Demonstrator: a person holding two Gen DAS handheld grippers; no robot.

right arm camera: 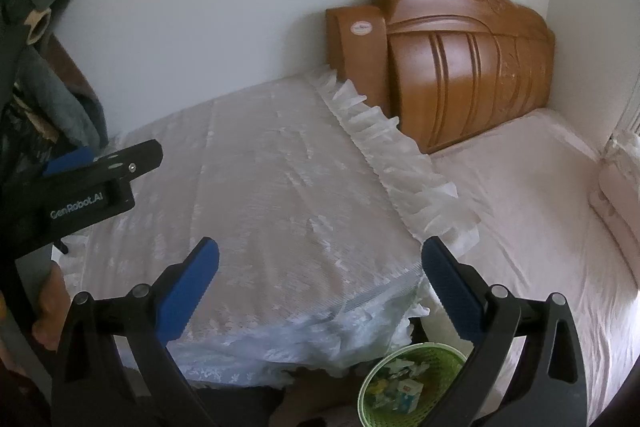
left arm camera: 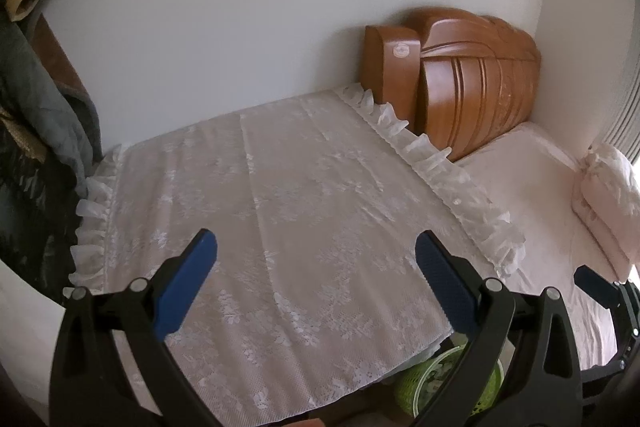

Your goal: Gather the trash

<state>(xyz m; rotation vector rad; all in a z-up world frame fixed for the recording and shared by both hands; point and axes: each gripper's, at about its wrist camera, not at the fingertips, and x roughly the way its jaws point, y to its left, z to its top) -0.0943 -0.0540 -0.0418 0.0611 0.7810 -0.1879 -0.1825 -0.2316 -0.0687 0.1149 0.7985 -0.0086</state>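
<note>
Your right gripper [right arm camera: 320,283] is spread wide with nothing between its blue pads, held above the near edge of the lace-covered tabletop [right arm camera: 248,187]. Your left gripper [left arm camera: 316,275] is just as released and empty, held level over the same lace cloth, further from the bed [right arm camera: 532,211].

The relation to watch: the green basket [right arm camera: 412,383] sits on the floor below and slightly right of your right gripper's midline, in the gap between the tabletop and the bed. It already holds crumpled paper and wrappers [right arm camera: 400,387]. From the left wrist view the basket [left arm camera: 424,379] shows only partly, behind the right finger, so your right hand is judged the nearer one.

No loose trash shows on the lace cloth or the bed sheet in either view, so the collecting looks largely done, or the next piece lies out of frame. Both grippers point forward and slightly downward toward the wooden headboard [right arm camera: 460,67].
</note>
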